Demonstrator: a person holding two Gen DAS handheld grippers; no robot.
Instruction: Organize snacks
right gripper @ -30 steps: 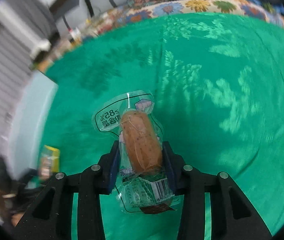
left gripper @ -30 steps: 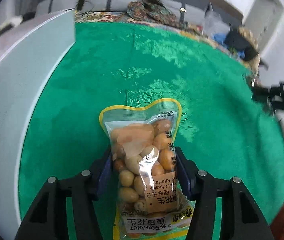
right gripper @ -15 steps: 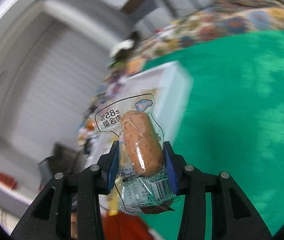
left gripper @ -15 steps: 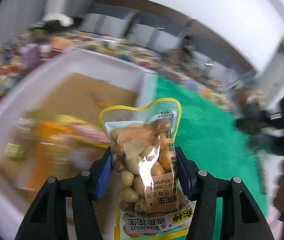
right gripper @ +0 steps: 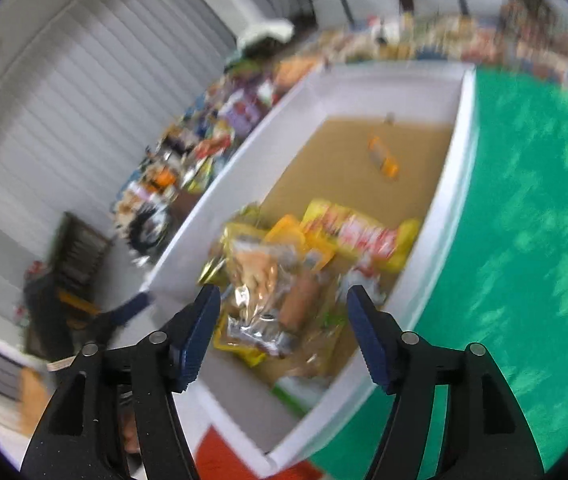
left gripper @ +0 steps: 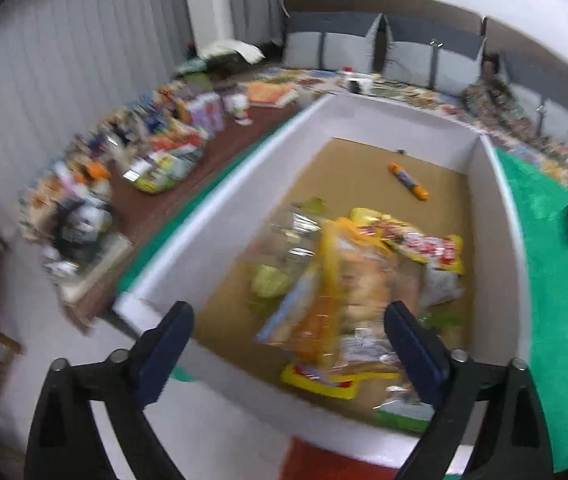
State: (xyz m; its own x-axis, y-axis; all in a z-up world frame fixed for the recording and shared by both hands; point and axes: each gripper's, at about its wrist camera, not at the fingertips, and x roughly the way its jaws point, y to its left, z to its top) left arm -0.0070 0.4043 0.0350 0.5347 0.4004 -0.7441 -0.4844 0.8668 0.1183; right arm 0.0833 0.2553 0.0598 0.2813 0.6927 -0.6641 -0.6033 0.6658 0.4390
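both grippers opening, nothing clamped — left gripper over the blurred yellow-edged peanut bag, right gripper over the clear-wrapped sausage.

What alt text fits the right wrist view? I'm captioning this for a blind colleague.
The right gripper, jaws opening and gripping nothing, hangs over a white box with a brown floor, where a sausage pack lies blurred on a pile of snack bags beside a yellow-and-red bag. A small orange snack lies farther back; green cloth spreads to the right.
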